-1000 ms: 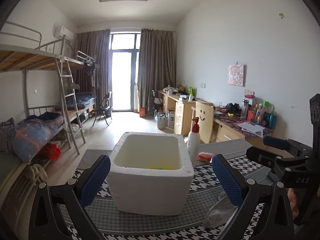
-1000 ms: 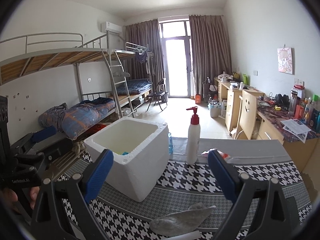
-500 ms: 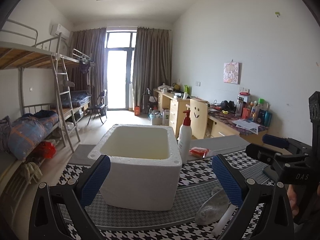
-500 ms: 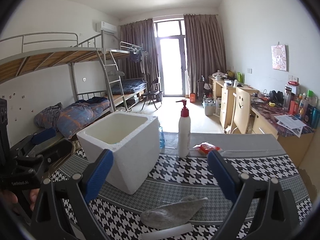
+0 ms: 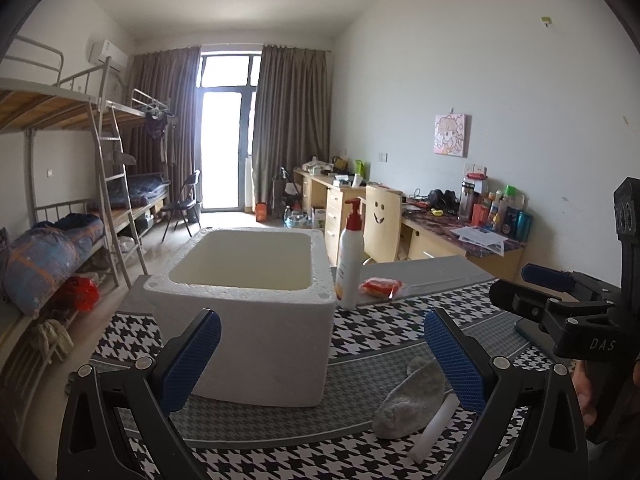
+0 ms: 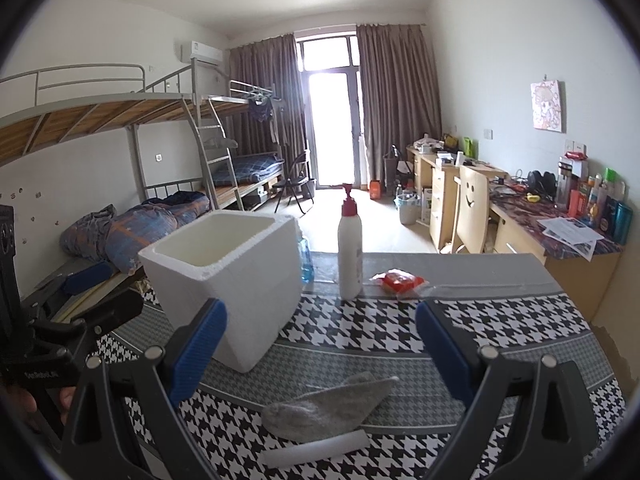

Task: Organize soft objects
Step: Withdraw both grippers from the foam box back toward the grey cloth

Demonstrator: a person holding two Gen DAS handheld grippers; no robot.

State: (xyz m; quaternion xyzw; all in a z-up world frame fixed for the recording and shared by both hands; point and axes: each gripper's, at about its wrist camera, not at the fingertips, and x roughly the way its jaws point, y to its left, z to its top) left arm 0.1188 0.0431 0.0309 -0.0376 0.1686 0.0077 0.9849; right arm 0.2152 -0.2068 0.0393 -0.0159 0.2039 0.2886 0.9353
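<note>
A grey sock [image 6: 326, 406] [image 5: 412, 402] lies flat on the houndstooth tablecloth, near the front edge. A white foam strip [image 6: 316, 448] [image 5: 436, 428] rests just in front of it. The white foam box [image 5: 248, 312] [image 6: 228, 276] stands open-topped to the sock's left; its inside is hidden from here. My right gripper [image 6: 320, 344] hangs open above the sock, nothing between its blue pads. My left gripper [image 5: 320, 356] is open too, facing the box's near wall with the sock at its right finger. Each gripper also shows at the edge of the other's view.
A white pump bottle [image 6: 350, 248] [image 5: 350, 256] with a red top stands behind the box. A red packet [image 6: 398, 280] [image 5: 380, 286] lies beside it. The table's far edge [image 6: 440, 258] borders open floor; desks line the right wall and bunk beds the left.
Both grippers have drawn back and lowered: the box's interior has dropped out of sight and the sock and foam strip show more fully. Both stay open.
</note>
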